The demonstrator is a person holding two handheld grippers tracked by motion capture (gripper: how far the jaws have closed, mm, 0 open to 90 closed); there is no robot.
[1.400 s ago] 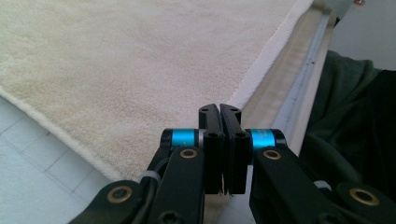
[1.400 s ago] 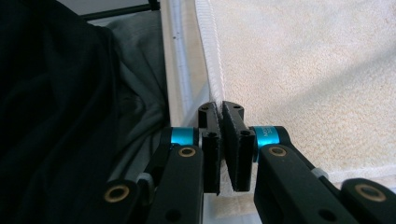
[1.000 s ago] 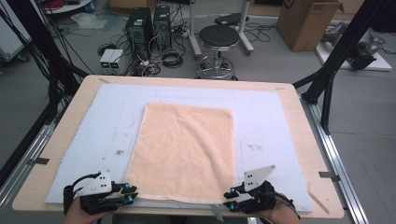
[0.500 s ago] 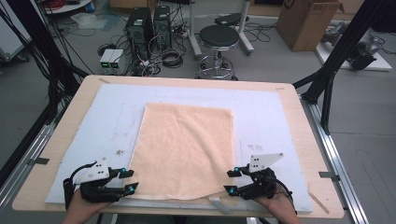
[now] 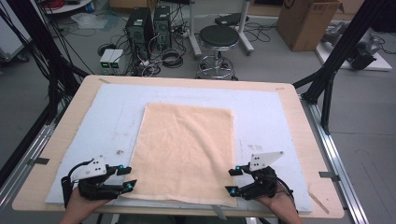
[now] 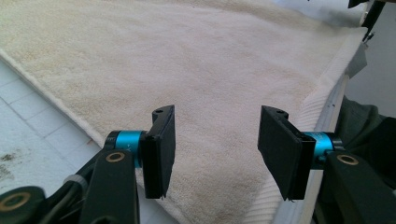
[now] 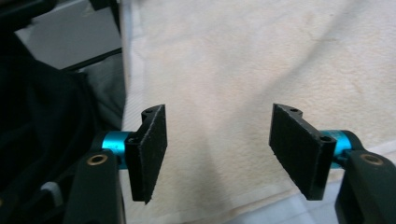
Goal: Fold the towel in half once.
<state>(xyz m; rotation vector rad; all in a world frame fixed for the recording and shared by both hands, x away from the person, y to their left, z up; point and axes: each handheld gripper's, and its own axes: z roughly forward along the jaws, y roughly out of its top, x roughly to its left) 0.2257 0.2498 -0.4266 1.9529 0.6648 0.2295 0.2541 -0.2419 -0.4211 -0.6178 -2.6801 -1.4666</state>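
Note:
A peach towel (image 5: 187, 149) lies spread flat on the white mat (image 5: 271, 121), long side running away from me. My left gripper (image 5: 126, 177) sits at the towel's near left corner and my right gripper (image 5: 232, 179) at its near right corner, both low over the mat. The jaws of both have just been opening. In the left gripper view the left gripper (image 6: 217, 126) stands open over the towel (image 6: 187, 60), pads apart from the cloth. The right gripper (image 7: 219, 123) is likewise open above the towel (image 7: 261, 56), nothing pinched.
The mat covers most of a wooden table (image 5: 299, 107) framed by black poles (image 5: 336, 60). Beyond the far edge, on the floor, are a stool (image 5: 218, 37), computer towers (image 5: 149, 23) with cables, and a cardboard box (image 5: 308, 23). Bare mat flanks the towel.
Both grippers' jaws have spread apart at the towel's near corners. The hands have stayed about where they were and the towel lies flat.

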